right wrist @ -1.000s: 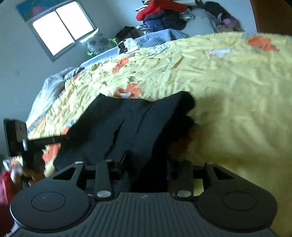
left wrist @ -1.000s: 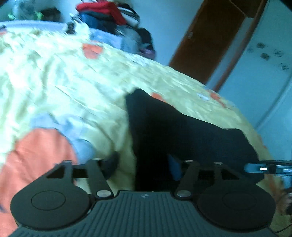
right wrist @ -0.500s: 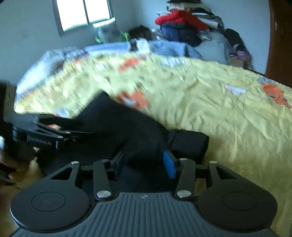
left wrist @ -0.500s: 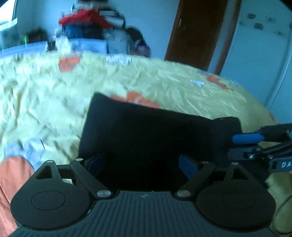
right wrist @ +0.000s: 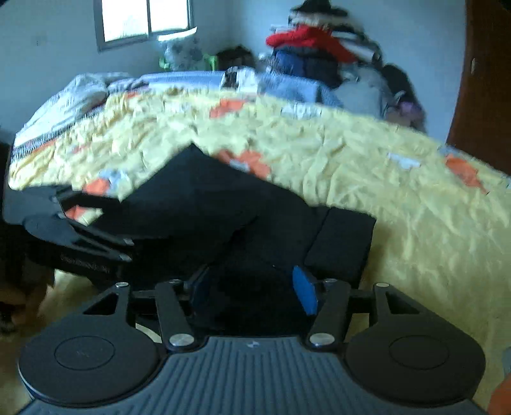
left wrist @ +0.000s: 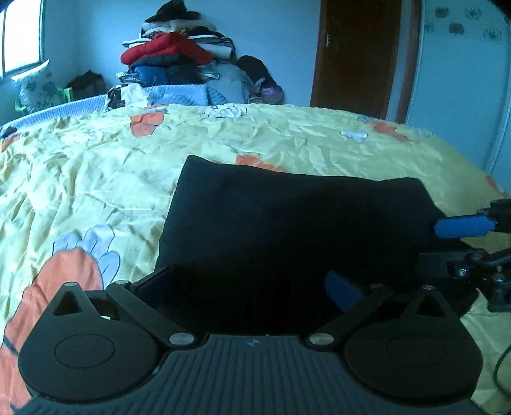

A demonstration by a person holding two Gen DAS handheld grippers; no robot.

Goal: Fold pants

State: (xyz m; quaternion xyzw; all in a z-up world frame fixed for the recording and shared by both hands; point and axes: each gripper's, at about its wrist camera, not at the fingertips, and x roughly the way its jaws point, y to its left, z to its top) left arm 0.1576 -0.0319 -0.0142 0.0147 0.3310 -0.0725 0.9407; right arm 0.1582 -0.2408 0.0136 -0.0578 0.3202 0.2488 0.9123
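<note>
Yellow crinkly bedspread with orange and pale flower prints [left wrist: 287, 150] covers the whole bed, and that's basically the work surface here. At the far end there's a messy heap of clothes with a red jacket on top [left wrist: 172, 51], a brown wooden door [left wrist: 354, 54] off to the right, and a bright window [right wrist: 143, 19] on the far left wall.

The black pants [left wrist: 287, 223] sit on the near part of the bed, already folded down into a fairly compact dark rectangle. From the left-hand view it looks neat, with straight far and left edges. The right-hand view is blurry, but you can make out a thicker folded end [right wrist: 338, 242] poking out to the right and a layered flap across the middle, so it's not perfectly squared up.

The left gripper [left wrist: 252, 287] has its blue-padded tongs spread wide and opening, hovering over the near edge of the pants with nothing pinched. The right gripper [right wrist: 252, 287] is opening too; dark fabric lies between its pads, but they don't seem to be pressing on it.

My guess is the fold itself is pretty much done and both tools are letting go. What's left, if anything, is tidying that sticking-out end on the right.
</note>
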